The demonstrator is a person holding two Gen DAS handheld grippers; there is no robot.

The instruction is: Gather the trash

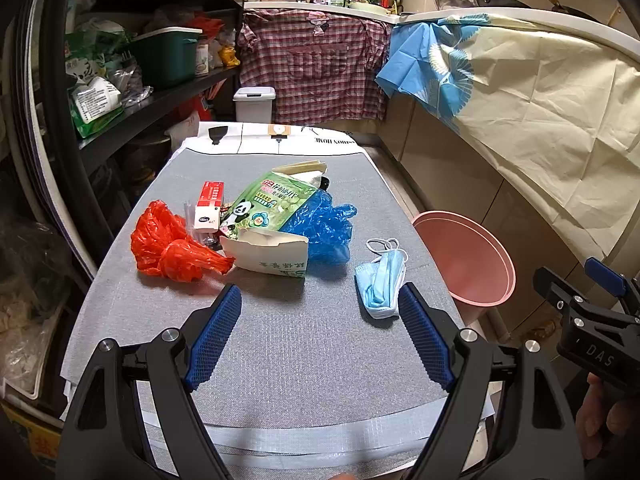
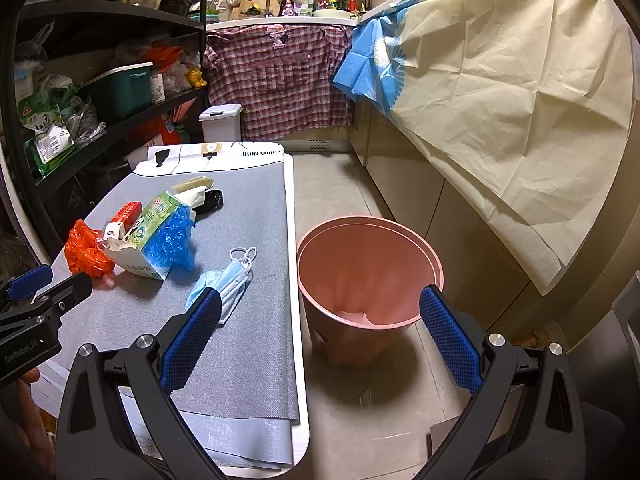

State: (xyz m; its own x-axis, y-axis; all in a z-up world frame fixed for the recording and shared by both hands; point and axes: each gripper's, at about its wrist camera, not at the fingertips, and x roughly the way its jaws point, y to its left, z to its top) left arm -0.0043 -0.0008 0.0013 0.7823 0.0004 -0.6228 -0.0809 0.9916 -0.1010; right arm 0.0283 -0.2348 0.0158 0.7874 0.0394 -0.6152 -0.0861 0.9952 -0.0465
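Note:
Trash lies on a grey mat (image 1: 280, 340): an orange plastic bag (image 1: 172, 244), a red and white box (image 1: 208, 206), a green panda packet (image 1: 260, 204), a white carton (image 1: 272, 254), a blue plastic bag (image 1: 328, 224) and a blue face mask (image 1: 382, 280). My left gripper (image 1: 320, 300) is open and empty above the mat, short of the pile. My right gripper (image 2: 320, 300) is open and empty, hovering beside the table over the pink bin (image 2: 368, 276); the mask (image 2: 224, 284) lies by its left finger. The bin also shows in the left wrist view (image 1: 464, 260).
Black shelves (image 1: 120, 80) full of goods stand left of the table. A white lidded bin (image 1: 254, 104) and a plaid cloth (image 1: 316, 64) are behind it. A cream sheet (image 2: 500, 100) drapes the counter on the right. Tiled floor (image 2: 380, 400) surrounds the pink bin.

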